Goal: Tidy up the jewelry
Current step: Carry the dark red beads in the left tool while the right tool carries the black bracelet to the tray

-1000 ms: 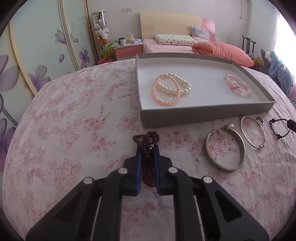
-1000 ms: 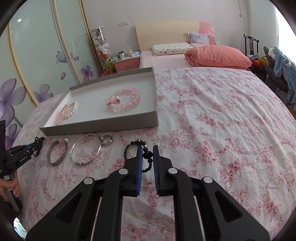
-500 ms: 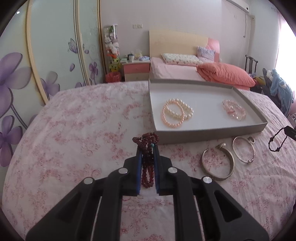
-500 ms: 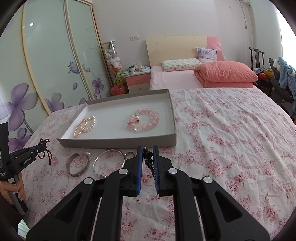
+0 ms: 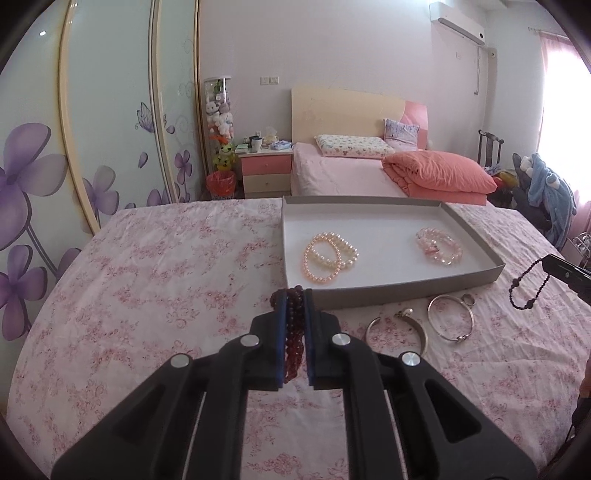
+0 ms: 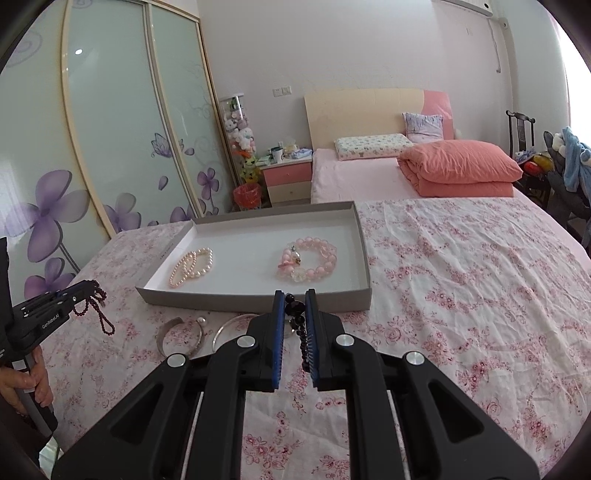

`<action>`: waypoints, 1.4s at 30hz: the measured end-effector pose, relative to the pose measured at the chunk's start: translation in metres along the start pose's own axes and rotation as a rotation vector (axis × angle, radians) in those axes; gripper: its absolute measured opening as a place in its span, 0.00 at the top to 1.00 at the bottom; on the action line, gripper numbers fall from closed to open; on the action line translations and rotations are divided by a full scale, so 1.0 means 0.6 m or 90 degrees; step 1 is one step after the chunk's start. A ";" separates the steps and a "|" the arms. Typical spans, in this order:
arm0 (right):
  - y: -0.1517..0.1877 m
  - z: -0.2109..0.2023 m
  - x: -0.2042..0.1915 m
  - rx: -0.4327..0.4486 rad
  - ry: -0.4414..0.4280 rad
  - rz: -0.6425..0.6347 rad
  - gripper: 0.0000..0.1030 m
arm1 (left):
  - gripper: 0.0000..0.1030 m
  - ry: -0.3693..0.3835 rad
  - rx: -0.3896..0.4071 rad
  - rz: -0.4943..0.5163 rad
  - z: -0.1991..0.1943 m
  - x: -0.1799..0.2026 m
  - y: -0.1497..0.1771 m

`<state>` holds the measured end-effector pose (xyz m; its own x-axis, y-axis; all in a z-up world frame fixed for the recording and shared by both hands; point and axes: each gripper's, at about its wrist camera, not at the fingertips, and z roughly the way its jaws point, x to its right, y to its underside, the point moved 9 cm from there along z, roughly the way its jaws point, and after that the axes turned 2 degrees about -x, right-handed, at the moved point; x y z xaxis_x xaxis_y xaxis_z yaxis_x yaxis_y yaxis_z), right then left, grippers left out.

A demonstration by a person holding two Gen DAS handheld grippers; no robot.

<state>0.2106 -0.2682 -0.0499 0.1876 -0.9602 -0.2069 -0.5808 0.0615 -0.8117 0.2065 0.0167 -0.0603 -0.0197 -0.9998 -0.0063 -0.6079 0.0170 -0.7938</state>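
Behind the tray (image 6: 255,295), only the right view shows the person's hand (image 6: 26,384).

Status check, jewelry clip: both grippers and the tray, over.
Left gripper shut on dark red bracelet. Right gripper shut on black bracelet. Tray ahead, nothing between.

A lived-in home bedroom. A made bed (image 5: 343,177) with a wooden headboard (image 5: 347,110), patterned pillow (image 5: 352,146) and folded coral quilt (image 5: 439,175) sits at centre. Left of it stand a pink nightstand (image 5: 265,173) and soft toys (image 5: 219,118). Wardrobe doors (image 5: 110,122) with purple flowers fill the left; an air conditioner (image 5: 458,18) hangs upper right.
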 end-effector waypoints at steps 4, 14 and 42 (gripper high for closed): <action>-0.014 -0.013 -0.011 0.022 -0.006 -0.008 0.88 | 0.91 0.016 0.019 0.006 -0.017 0.014 -0.011; -0.047 -0.037 -0.045 0.079 -0.019 -0.038 0.88 | 0.91 0.029 0.065 0.012 -0.051 0.033 -0.042; -0.118 0.009 -0.044 0.156 0.000 -0.067 0.88 | 0.91 -0.045 0.107 0.044 0.010 0.072 -0.122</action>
<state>0.2510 -0.2456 0.0104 0.2371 -0.9647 -0.1143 -0.3483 0.0254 -0.9370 0.2547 -0.0279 -0.0062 0.0018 -0.9947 -0.1025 -0.4662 0.0899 -0.8801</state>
